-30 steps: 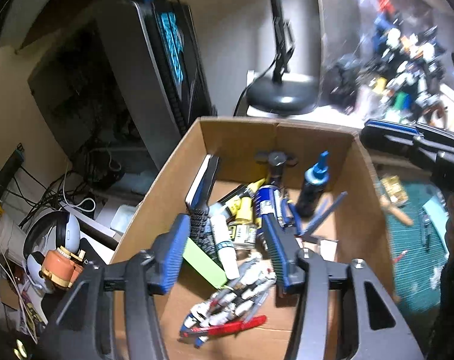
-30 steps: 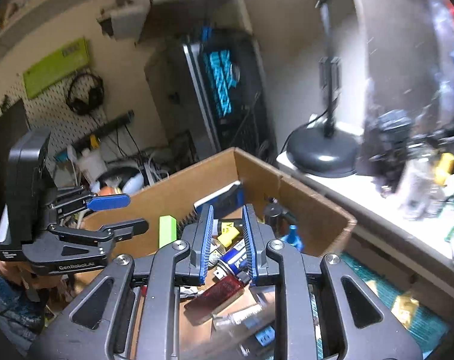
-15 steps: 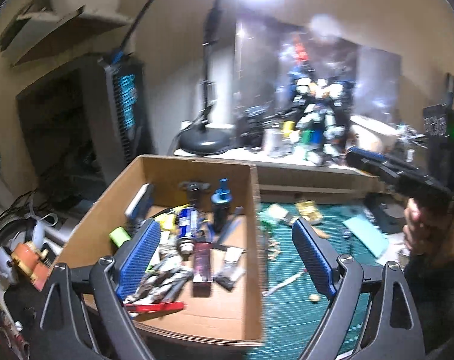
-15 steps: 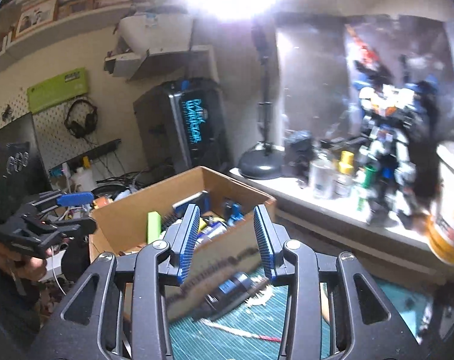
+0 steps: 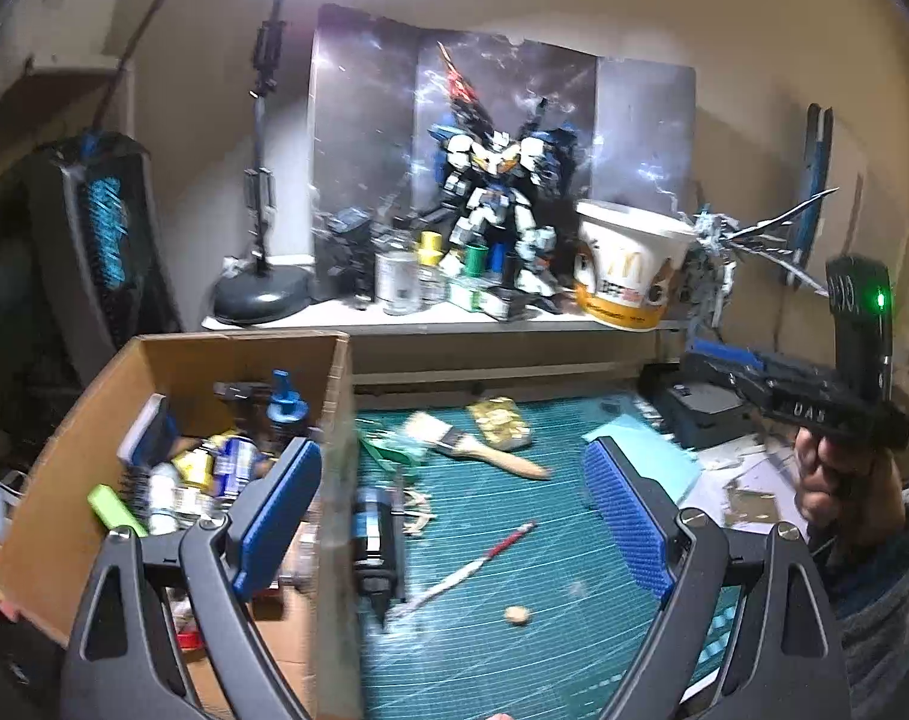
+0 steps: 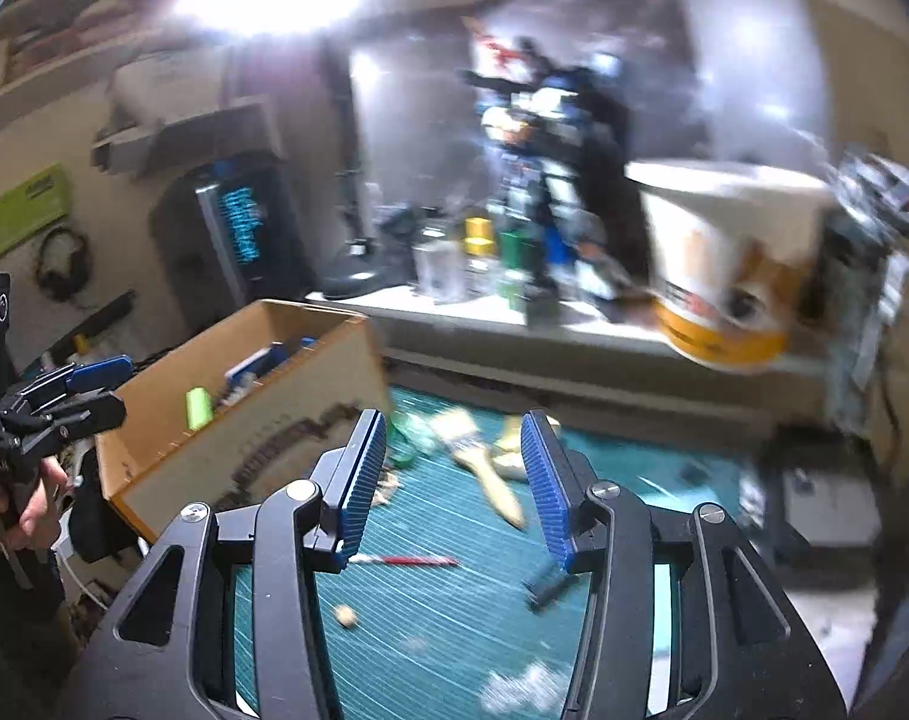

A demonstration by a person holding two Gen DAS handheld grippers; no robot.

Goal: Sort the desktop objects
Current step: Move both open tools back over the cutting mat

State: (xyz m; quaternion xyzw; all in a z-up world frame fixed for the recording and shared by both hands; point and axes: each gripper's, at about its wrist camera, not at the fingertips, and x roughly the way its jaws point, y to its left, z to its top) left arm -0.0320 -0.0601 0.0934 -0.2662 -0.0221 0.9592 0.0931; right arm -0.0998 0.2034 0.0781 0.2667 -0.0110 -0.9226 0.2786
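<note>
Green cutting mat (image 5: 514, 630) lay right of cardboard box (image 5: 64, 516) full of sorted clutter. Left gripper (image 5: 454, 510) spread wide, empty, straddling box wall. Right gripper (image 6: 454, 480) also spread, empty, above mat. Paintbrush (image 5: 478, 444) and red pen (image 5: 484, 558) lay on mat.

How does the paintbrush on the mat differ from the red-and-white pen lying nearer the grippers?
The paintbrush is broad, with a pale wooden handle and a flat bristle head; the red-and-white pen is a thin stick. The paintbrush lies farther back on the cutting mat, near the shelf, while the pen lies nearer the grippers. In the left wrist view their long axes slant opposite ways. Both lie flat on the mat, outside the cardboard box, and neither is held.
</note>
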